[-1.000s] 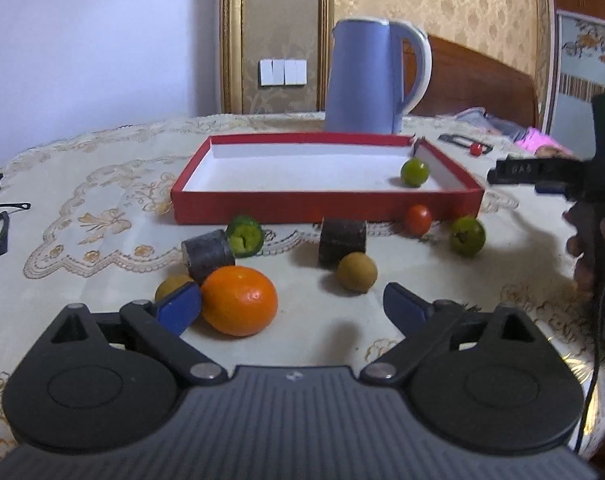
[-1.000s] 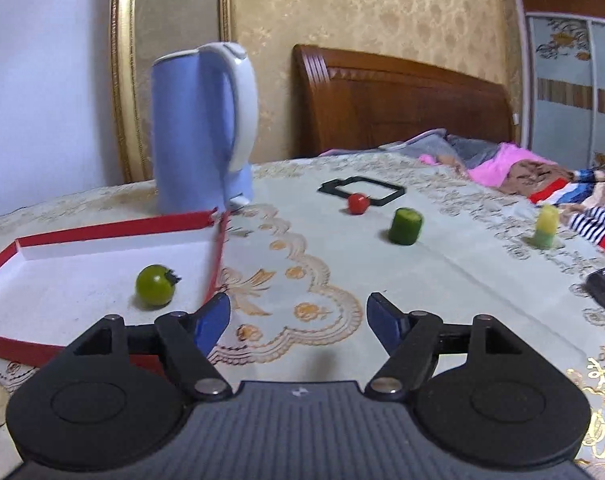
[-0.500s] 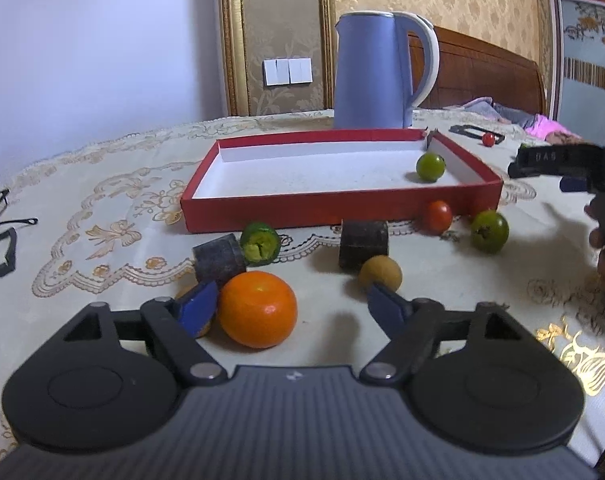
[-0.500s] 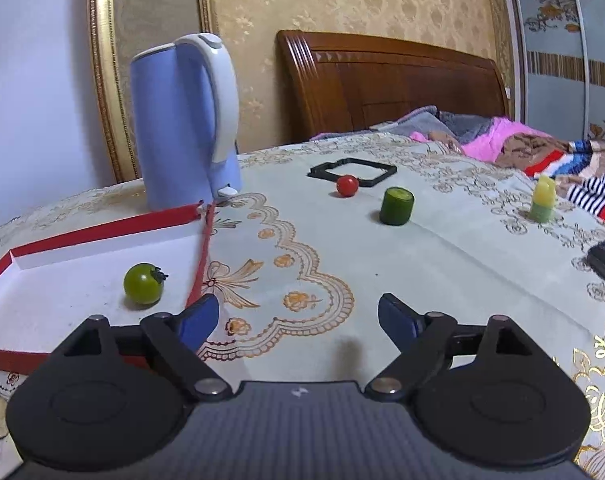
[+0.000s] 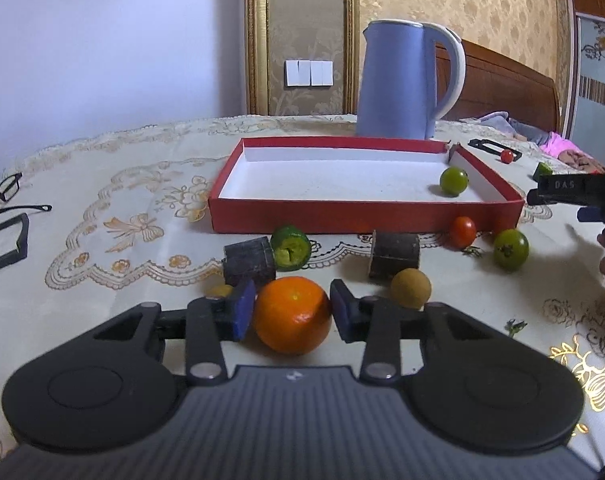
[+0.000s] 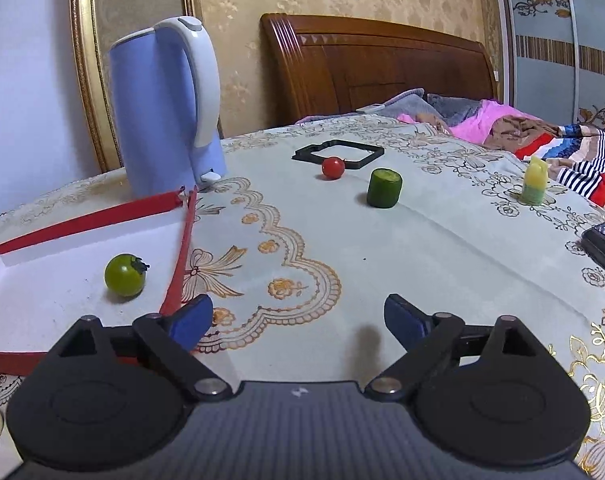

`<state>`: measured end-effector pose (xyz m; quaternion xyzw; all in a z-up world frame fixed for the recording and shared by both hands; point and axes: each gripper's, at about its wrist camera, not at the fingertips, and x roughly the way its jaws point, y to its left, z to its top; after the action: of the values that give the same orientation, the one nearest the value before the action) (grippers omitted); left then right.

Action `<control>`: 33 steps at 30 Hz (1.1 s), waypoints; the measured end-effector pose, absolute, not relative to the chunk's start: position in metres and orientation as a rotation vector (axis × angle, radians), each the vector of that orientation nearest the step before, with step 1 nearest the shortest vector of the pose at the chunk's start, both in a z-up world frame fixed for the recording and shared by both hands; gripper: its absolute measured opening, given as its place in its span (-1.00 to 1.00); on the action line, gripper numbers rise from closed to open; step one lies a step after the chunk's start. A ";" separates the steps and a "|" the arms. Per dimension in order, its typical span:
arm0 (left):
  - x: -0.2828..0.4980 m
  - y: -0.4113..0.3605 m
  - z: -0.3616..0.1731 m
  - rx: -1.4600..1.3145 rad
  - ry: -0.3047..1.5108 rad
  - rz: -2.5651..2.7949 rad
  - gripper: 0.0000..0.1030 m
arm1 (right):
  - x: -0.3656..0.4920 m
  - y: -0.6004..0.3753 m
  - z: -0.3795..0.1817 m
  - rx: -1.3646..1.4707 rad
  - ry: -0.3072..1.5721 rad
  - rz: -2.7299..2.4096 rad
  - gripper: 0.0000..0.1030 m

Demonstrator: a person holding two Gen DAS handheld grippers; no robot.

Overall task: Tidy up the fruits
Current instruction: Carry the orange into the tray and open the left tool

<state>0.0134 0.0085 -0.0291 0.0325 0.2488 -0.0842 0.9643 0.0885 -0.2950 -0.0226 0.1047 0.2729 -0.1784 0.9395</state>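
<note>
Orange (image 5: 292, 314): lower centre of frame, on bench (image 5: 142, 200), near side of red tray (image 5: 362, 216). Round, firm, probably light; may roll. Take across its widest part. Left tongs (image 5: 290, 310) just closing, pads at its sides. Right tongs (image 6: 298, 320) opening, wide, empty.

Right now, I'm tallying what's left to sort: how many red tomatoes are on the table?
2. The near red tomato lies just outside the red tray's front wall; the far red tomato sits by the black frame beyond the tray. Others may be hidden behind the kettle.
</note>
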 end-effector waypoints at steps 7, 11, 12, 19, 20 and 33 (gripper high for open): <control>0.011 0.010 -0.013 0.050 0.463 -0.191 -0.29 | 0.095 -0.294 -0.026 0.193 0.599 -0.384 0.81; 0.024 0.010 0.005 0.033 0.438 -0.214 -0.29 | 0.099 -0.293 -0.028 0.181 0.626 -0.391 0.81; 0.030 0.009 0.010 0.034 0.429 -0.216 -0.29 | 0.100 -0.293 -0.028 0.179 0.632 -0.391 0.81; 0.096 -0.001 0.017 0.052 0.441 -0.180 -0.29 | 0.103 -0.292 -0.030 0.170 0.654 -0.394 0.82; 0.106 -0.003 0.016 0.056 0.450 -0.174 -0.29 | 0.103 -0.292 -0.030 0.170 0.655 -0.394 0.82; 0.188 -0.012 -0.010 0.008 0.597 -0.102 -0.29 | 0.104 -0.292 -0.030 0.165 0.659 -0.394 0.82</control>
<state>0.1876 -0.0115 -0.0100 0.0039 0.2940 -0.0501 0.9545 0.1038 -0.2916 -0.0305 0.0806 0.3209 -0.1922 0.9239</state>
